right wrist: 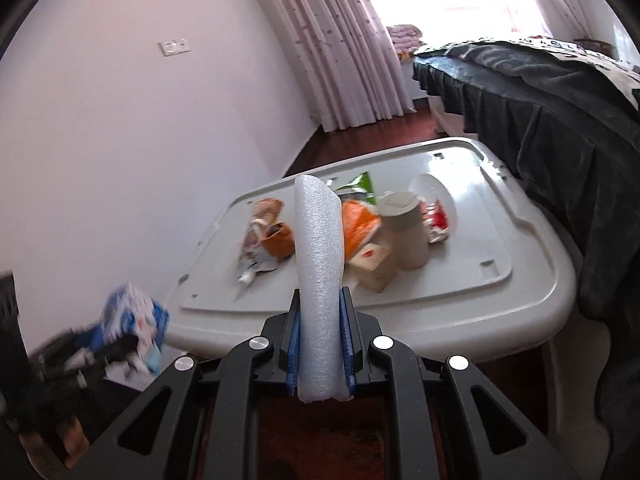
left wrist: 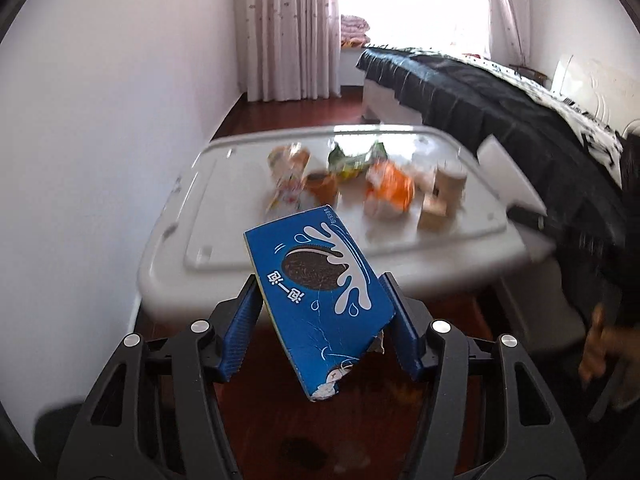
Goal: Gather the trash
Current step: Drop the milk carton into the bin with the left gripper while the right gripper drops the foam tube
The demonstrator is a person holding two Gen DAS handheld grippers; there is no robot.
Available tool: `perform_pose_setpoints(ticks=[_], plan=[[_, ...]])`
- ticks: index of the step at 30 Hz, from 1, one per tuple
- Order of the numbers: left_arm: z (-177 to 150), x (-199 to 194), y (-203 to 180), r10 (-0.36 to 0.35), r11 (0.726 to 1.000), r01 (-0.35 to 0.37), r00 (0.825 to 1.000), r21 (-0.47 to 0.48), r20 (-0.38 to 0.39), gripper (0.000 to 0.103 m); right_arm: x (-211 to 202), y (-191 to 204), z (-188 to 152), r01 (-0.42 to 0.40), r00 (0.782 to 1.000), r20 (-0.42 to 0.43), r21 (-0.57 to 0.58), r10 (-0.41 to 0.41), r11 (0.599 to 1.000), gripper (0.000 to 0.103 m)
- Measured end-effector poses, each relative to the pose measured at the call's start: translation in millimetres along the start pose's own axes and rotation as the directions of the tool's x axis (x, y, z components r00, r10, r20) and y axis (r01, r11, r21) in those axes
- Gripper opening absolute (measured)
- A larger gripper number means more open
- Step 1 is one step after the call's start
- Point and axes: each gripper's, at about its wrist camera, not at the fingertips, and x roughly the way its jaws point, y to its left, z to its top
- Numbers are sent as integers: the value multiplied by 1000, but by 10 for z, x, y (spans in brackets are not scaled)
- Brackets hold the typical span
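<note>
My left gripper (left wrist: pixel 322 300) is shut on a blue cookie box (left wrist: pixel 320 288), held tilted above the floor in front of the white bin lid (left wrist: pixel 168 248). My right gripper (right wrist: pixel 320 304) is shut on a white foam strip (right wrist: pixel 320 264) that stands upright between the pads. Loose trash lies on the lid (right wrist: pixel 520 300): an orange wrapper (left wrist: pixel 390 188), a green wrapper (left wrist: pixel 354 160), a cardboard tube (right wrist: pixel 406 232), a small carton (right wrist: pixel 370 262) and a crumpled packet (right wrist: pixel 258 236). In the right wrist view the left gripper with the blue box (right wrist: pixel 132 320) shows blurred at lower left.
A bed with a dark cover (left wrist: pixel 500 108) runs along the right side, close to the lid's right edge. A white wall (left wrist: pixel 100 120) is on the left, curtains (left wrist: pixel 292 28) at the back. Dark wooden floor (left wrist: pixel 320 432) lies below both grippers.
</note>
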Motion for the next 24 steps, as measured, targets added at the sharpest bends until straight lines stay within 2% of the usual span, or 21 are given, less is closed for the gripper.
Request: perform_pose_setpoints(ticks=[2,4,6,8,9,11,12,15,19,24], plan=[[-245,27,-12,27,1000,-27,999,-9,-32,58,-88,104,-210,14,1000,-2,17,-14,1000,17],[-558,119,-16,19,1000,-20,996,-16,-84,58,-114,168,-459,42,999,-29,44,-40,998,17],[-802,290,-18,-3,1000,-1,989,-26,-150,58,-25,221,-765,106,989,-106,62,-99,992,17],[-998,505,-39,43,999,-38,976,27,-215,58,130,218,-964,139,973,-194,77,-122,987,17],[-1029,602,-52,65,997,-56,969,47,-239,58,217,215,-1044,157,962,-238,79,-134,984,17],[-1026,768,35,43,999,-47,956,-7,-291,58,353,233,-1124,177,943,-294,47,-155,983,17],[-1025,788,86,26,998,-39,954,-38,-300,58,407,226,-1155,186,936,-309,28,-168,982,17],[-1063,807,150,46,997,-64,949,-47,-312,58,519,200,-1228,193,921,-349,22,-173,981,17],[-1088,791,151,52,997,-67,948,-35,-315,58,579,210,-1309,189,909,-380,16,-169,982,17],[-1057,815,128,57,997,-70,948,-28,-312,58,582,267,-1322,185,910,-374,-23,-180,983,17]])
